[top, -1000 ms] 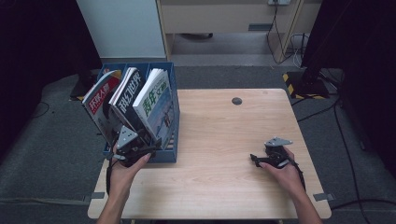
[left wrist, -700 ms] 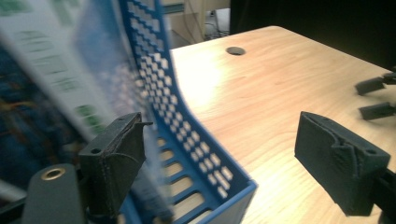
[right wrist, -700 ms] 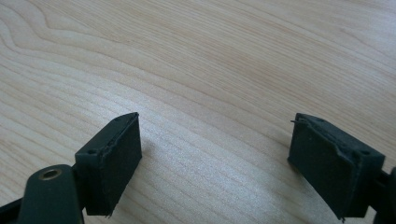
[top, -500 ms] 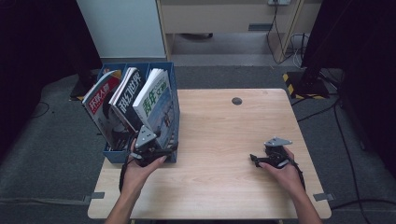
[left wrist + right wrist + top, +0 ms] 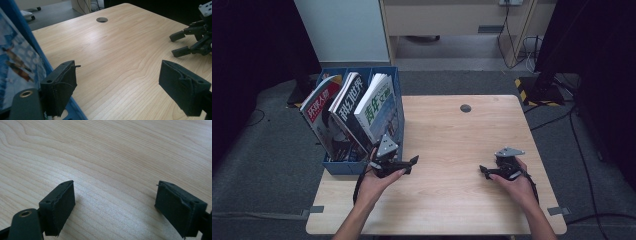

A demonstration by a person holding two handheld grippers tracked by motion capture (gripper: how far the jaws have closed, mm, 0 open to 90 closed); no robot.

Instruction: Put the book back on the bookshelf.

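Observation:
A blue file holder (image 5: pixel 398 100) stands on the left part of the wooden table (image 5: pixel 452 200) with three magazines leaning in it, the rightmost with a blue-and-white cover (image 5: pixel 377 107). My left gripper (image 5: pixel 413 161) is just right of the holder's front corner, pointing right, and its jaws have just been opening with nothing between them. In the left gripper view the gripper (image 5: pixel 120 90) is open over bare wood, with the holder's blue edge (image 5: pixel 30 40) beside its left jaw. My right gripper (image 5: pixel 484 171) rests low at the right, pointing left and open; in its own view it (image 5: pixel 115 207) spans bare wood.
A round cable hole (image 5: pixel 465 108) sits near the table's far edge. The right gripper (image 5: pixel 175 45) shows at the far right of the left gripper view. A cabinet and cables lie on the floor beyond the table.
My left hand has moved right, from the front of the file holder out past its corner over the table. The right hand has stayed where it was.

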